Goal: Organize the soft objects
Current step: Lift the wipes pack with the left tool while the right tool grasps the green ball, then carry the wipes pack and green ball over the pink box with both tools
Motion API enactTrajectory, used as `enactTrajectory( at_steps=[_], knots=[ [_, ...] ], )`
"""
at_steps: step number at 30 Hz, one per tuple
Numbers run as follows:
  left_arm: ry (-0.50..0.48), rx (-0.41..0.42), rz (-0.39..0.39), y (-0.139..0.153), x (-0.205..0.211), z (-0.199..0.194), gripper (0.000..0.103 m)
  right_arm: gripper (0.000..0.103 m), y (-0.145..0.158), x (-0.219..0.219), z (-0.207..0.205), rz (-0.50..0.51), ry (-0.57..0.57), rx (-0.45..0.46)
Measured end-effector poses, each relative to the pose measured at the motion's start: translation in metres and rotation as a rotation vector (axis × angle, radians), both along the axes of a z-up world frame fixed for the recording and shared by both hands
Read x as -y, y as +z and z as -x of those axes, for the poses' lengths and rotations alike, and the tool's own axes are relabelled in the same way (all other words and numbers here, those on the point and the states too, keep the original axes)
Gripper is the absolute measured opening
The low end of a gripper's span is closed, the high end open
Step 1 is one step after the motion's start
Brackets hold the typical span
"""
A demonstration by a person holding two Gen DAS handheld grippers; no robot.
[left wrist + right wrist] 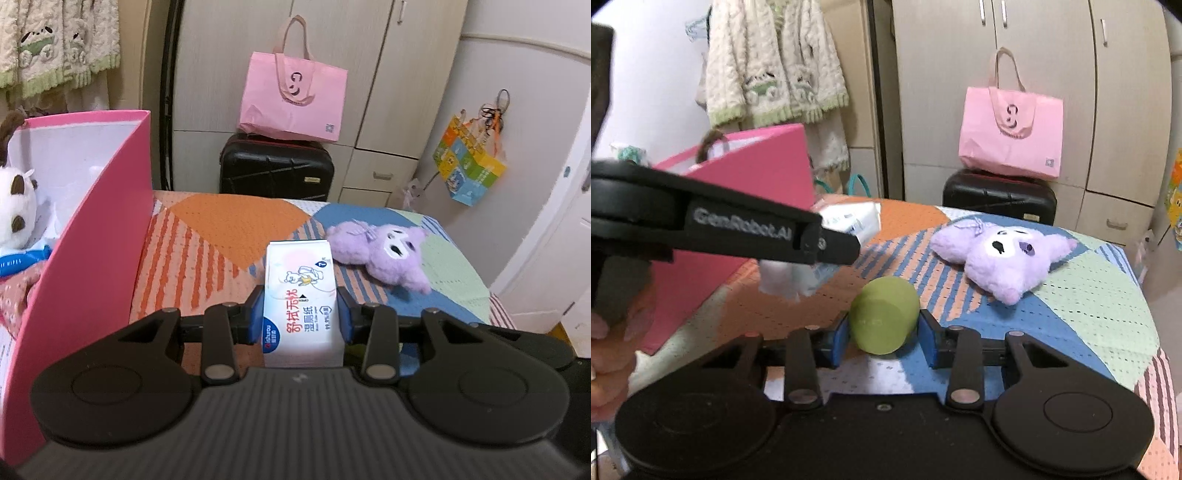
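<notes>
**Two grippers loaded or nearly so, one pink box to fill**

Two soft items are in play. The left gripper (301, 314) is clenched on a white wet-wipe pack (300, 295), blue pads pressing both long sides, the pack held clear above the patchwork bedspread (229, 229). The step in hand looks like carrying it leftward into the pink box (99, 236), which stands open just beside it and already contains a white plush toy (16, 210) and a blue packet (22, 260). To do it well, the pack should rise over the pink wall before release, landing flat beside the packet, not on the plush. The right gripper (882, 332) brackets a green soft cylinder (884, 319) lying on the bedspread; whether its pads press on it cannot be told, so it should firm up before lifting. Farther out, a purple plush (997, 258) lies on the bedspread, well apart from the box, awaiting its turn
</notes>
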State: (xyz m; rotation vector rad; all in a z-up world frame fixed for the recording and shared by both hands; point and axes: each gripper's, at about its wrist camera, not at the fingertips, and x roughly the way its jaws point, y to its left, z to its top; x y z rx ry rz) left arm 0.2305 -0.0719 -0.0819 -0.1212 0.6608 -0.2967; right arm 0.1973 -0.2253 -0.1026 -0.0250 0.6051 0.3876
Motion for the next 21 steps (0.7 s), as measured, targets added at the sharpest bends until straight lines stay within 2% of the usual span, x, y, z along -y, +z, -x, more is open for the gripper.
enactTrajectory(
  at_steps=[5,12,21],
  knots=[
    [-0.038,0.004,-0.001,0.003,-0.002,0.018,0.038,0.044,0.002,0.003,0.021,-0.014,-0.002,-0.002],
    [-0.088,0.021,-0.043,0.008,-0.009,0.051,0.038,0.044,0.005,0.012,0.051,-0.018,-0.025,-0.031],
    [-0.108,-0.020,-0.045,-0.002,-0.029,0.091,0.038,0.045,0.016,0.007,0.086,-0.042,-0.030,-0.041]
  ],
)
